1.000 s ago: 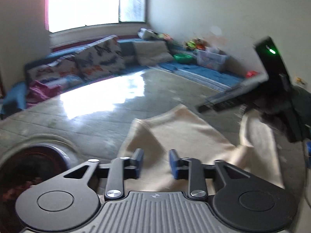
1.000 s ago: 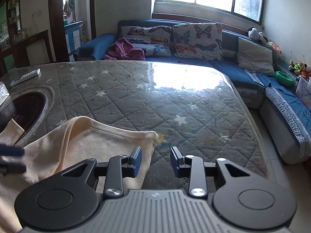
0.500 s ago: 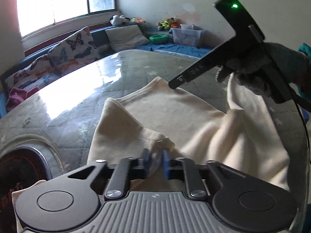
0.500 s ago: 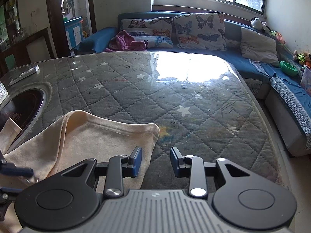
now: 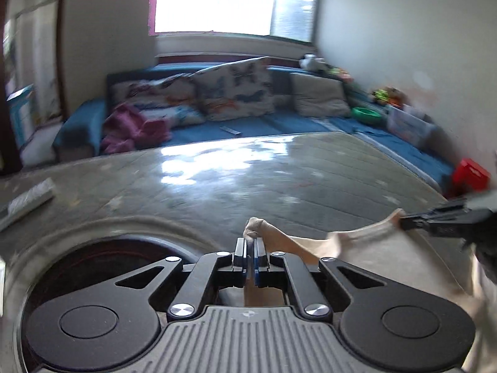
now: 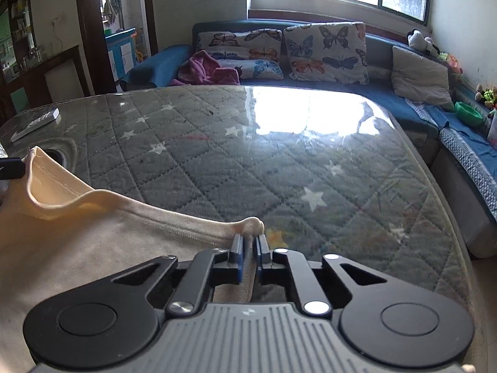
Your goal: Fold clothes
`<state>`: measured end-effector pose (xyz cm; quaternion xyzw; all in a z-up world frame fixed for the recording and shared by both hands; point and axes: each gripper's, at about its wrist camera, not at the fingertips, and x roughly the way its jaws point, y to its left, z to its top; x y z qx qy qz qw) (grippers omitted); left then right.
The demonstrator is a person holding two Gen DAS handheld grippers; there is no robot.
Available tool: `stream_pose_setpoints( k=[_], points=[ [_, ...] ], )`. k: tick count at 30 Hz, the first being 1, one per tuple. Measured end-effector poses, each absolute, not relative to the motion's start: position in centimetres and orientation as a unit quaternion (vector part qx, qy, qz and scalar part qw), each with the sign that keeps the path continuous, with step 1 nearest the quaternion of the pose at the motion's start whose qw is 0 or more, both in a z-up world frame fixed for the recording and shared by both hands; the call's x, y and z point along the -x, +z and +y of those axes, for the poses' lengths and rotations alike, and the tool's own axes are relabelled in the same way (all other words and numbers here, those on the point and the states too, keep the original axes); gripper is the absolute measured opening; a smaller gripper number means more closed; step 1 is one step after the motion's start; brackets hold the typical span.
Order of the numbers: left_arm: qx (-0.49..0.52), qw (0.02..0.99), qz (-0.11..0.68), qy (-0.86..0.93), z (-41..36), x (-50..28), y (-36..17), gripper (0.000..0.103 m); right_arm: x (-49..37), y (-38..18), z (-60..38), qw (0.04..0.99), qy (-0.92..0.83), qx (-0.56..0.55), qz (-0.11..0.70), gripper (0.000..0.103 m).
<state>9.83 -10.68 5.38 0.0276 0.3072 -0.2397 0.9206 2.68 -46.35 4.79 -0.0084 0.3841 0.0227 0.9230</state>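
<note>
Bare tabletop (image 6: pixel 310 168) ahead; remote (image 6: pixel 35 123) far-left.

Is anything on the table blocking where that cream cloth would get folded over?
Nothing visible. Both grippers, left and right, already pinch the cloth; the table ahead is bare, with a remote far off.

Counted: one cream garment (image 6: pixel 77 248), two grippers (image 5: pixel 250 248) (image 6: pixel 248 245), two butterfly cushions (image 6: pixel 324 51), one remote (image 6: pixel 35 123), one green bowl (image 6: pixel 468 113).
</note>
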Motion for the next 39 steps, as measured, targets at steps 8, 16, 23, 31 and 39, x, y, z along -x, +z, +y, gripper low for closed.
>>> stream_pose_setpoints(
  k=[8, 16, 23, 31, 39],
  points=[
    [-0.011, 0.921, 0.338, -0.195, -9.7, -14.1, 3.4, 0.004, -6.5, 4.1, -45.5, 0.927, 0.011, 0.024, 0.374, 0.005],
    [-0.021, 0.918, 0.361, -0.165, -9.5, -13.9, 2.4, 0.009, -6.1, 5.1, -44.8, 0.923, 0.023, 0.057, 0.379, 0.016],
    [-0.026, 0.899, 0.368, -0.236, -12.0, -9.7, 3.9, 0.009, 0.9, 7.0, -42.1, 0.911, 0.114, 0.07, 0.39, 0.016],
    [-0.044, 0.879, 0.373, -0.295, -16.3, -7.1, 2.8, 0.009, 10.1, 8.4, -37.5, 0.873, 0.225, 0.123, 0.414, 0.017],
    [-0.057, 0.874, 0.378, -0.299, -17.5, -6.0, 1.5, 0.009, 13.7, 7.8, -33.1, 0.85, 0.297, 0.191, 0.391, 0.032]
  ],
)
